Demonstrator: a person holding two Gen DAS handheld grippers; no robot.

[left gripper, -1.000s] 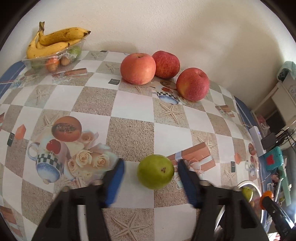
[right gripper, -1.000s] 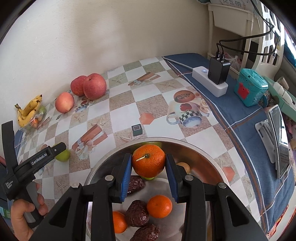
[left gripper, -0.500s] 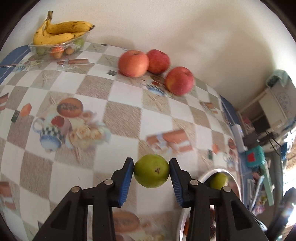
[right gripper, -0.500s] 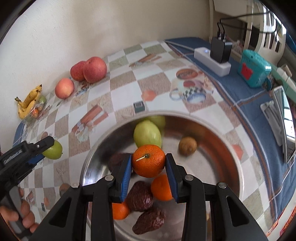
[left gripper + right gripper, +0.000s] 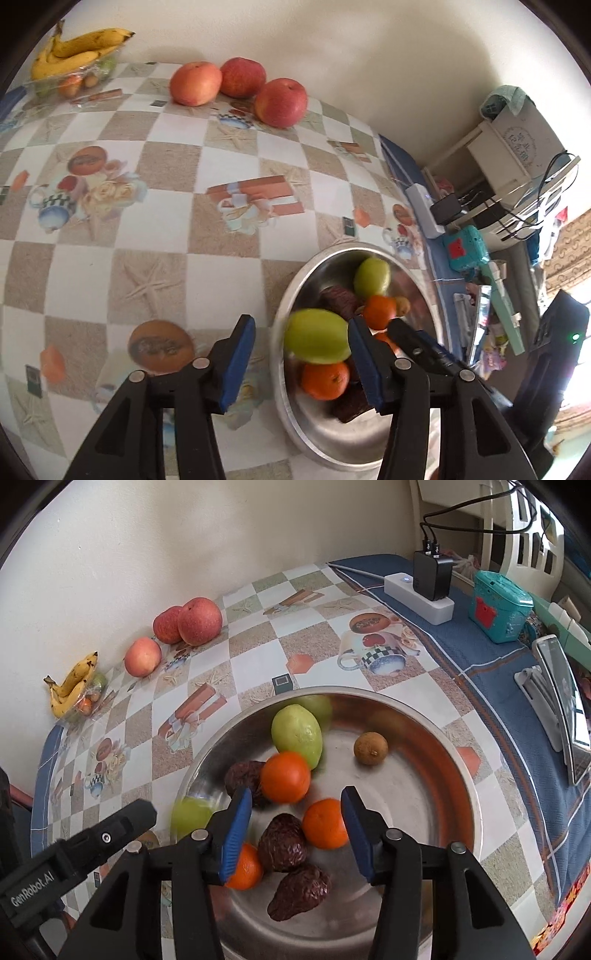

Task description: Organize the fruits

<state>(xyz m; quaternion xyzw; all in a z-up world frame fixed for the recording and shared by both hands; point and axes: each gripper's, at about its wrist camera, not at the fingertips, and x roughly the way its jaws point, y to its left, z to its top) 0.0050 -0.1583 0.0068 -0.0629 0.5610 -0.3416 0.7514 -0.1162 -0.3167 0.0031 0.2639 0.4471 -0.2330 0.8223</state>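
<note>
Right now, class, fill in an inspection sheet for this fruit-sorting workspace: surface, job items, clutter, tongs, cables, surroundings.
Surface: checkered tablecloth.
Job's things: metal bowl holds a green fruit, oranges, dark wrinkled fruits and a small brown fruit; apples and bananas sit by the wall.
Clutter: teal box, phone on a stand.
Tongs: left tongs open, a blurred green fruit between them over the bowl's rim; right tongs open above the bowl, empty.
Cables: black cables rise from a charger on a power strip.
Surroundings: pale wall.
</note>
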